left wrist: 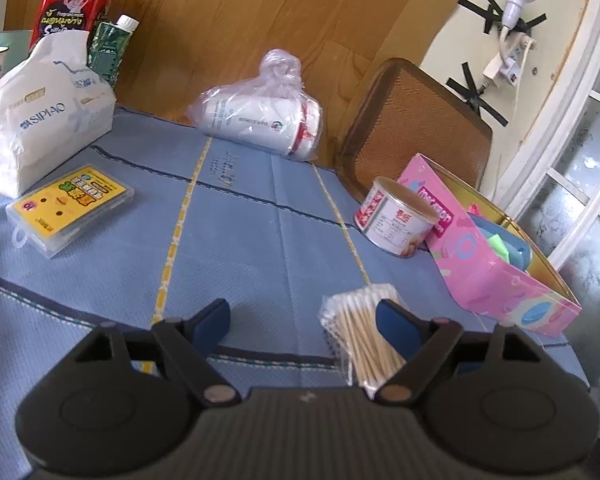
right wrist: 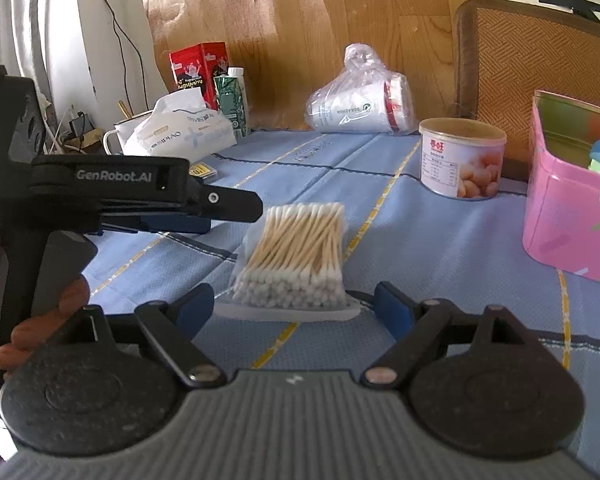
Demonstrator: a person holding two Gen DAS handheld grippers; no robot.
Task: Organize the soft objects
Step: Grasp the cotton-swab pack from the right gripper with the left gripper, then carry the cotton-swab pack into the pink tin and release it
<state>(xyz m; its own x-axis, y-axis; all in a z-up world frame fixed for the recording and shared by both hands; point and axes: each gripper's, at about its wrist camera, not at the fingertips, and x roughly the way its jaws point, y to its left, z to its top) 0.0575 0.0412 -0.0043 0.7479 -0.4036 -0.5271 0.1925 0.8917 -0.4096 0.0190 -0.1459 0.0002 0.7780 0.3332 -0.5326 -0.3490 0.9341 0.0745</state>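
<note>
Blue-clothed counter [right wrist: 440, 248]: my work surface; I keep the pack flat on it until a claw bites.
Pink tin box [right wrist: 572, 216]: open at the right edge, soft green and blue pieces inside; I judge it the likely home for the swabs.
Right claw [right wrist: 296, 304]: jaws apart, straddling the near end of the pack, not pressing.
Left claw [left wrist: 304, 322]: jaws apart, empty; its right pad sits against the pack.
Cotton swab pack [right wrist: 296, 256]: mid-counter; I'd pinch its middle gently so the bag doesn't slide.
</note>
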